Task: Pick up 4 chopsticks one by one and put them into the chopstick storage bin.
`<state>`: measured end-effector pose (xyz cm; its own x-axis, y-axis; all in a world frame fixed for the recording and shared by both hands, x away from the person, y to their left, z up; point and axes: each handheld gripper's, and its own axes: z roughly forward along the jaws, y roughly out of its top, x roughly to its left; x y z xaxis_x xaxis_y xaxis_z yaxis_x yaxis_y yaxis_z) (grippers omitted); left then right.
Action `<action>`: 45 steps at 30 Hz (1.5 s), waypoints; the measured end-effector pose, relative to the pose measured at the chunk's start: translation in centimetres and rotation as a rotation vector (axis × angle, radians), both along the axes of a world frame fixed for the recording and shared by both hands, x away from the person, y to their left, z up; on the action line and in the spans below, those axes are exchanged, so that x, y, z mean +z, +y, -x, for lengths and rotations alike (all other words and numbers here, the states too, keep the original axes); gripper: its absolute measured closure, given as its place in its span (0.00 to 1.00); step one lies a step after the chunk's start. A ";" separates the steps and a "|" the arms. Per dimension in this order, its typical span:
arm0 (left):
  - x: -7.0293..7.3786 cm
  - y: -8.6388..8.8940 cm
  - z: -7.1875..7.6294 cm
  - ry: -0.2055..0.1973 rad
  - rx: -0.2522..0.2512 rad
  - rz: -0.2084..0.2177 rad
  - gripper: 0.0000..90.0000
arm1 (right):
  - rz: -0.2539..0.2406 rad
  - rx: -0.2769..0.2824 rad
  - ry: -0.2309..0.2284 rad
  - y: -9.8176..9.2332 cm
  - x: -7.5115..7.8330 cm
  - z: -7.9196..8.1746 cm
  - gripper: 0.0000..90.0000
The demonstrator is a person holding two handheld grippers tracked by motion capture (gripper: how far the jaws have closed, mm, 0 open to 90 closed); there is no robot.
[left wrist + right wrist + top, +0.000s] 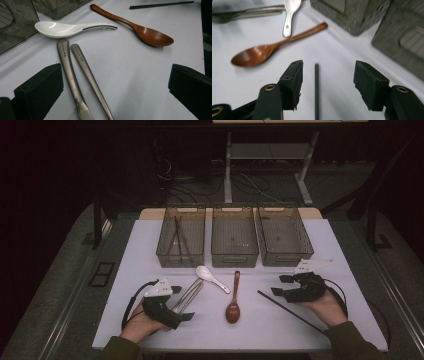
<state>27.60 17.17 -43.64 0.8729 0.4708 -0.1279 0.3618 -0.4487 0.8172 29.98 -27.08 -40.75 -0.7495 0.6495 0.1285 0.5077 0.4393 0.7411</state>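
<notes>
A white table top (320, 245) is sitting under dim light, with a dark floor, tangled cables and the pale legs of another table showing behind it. Along its far edge three smoky, see-through plastic bins are standing side by side: the left bin (181, 236) is holding thin reddish-brown sticks, while the middle bin (234, 236) and the right bin (284, 235) are showing bare bottoms. In front of them a glossy white ceramic spoon (65, 28) is lying bowl-up, and a smooth, reddish wooden spoon (140, 28) is lying just beside it, handle toward the bins. Two brushed-metal handles (77, 75) are lying side by side; each is bearing a small stamped mark too fine to read. The left gripper (175, 304) is resting low over these handles with its jaws spread wide, touching neither as far as can be seen. The right gripper (327, 83) is hovering over the near end of a slim, matte black chopstick (316, 90), which is lying flat on the table right of the wooden spoon; its jaws are standing apart on either side of the stick, not pressing it.
</notes>
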 end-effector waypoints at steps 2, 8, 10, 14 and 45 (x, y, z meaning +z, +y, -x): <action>0.0 0.0 0.0 0.001 -0.001 -0.003 0.00 | 0.020 0.006 0.006 -0.4 -0.4 0.6 0.49; 0.0 0.0 0.0 0.001 0.000 -0.005 0.00 | 0.048 0.030 0.041 -1.3 -1.4 2.0 0.58; 0.0 0.0 0.0 0.001 0.000 -0.005 0.00 | 0.049 0.036 0.052 -1.6 -1.7 2.3 0.61; 0.0 -0.1 0.0 0.001 0.000 -0.005 0.00 | 0.062 0.046 0.074 -2.4 -2.1 3.0 0.69; 0.0 -0.1 0.1 0.000 0.001 -0.007 0.00 | 0.156 0.074 0.108 -3.4 -3.3 4.1 0.96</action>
<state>27.55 17.11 -43.64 0.8726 0.4723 -0.1243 0.3619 -0.4544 0.8140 25.89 -30.49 -44.09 -0.7832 0.6115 0.1129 0.5427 0.5835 0.6042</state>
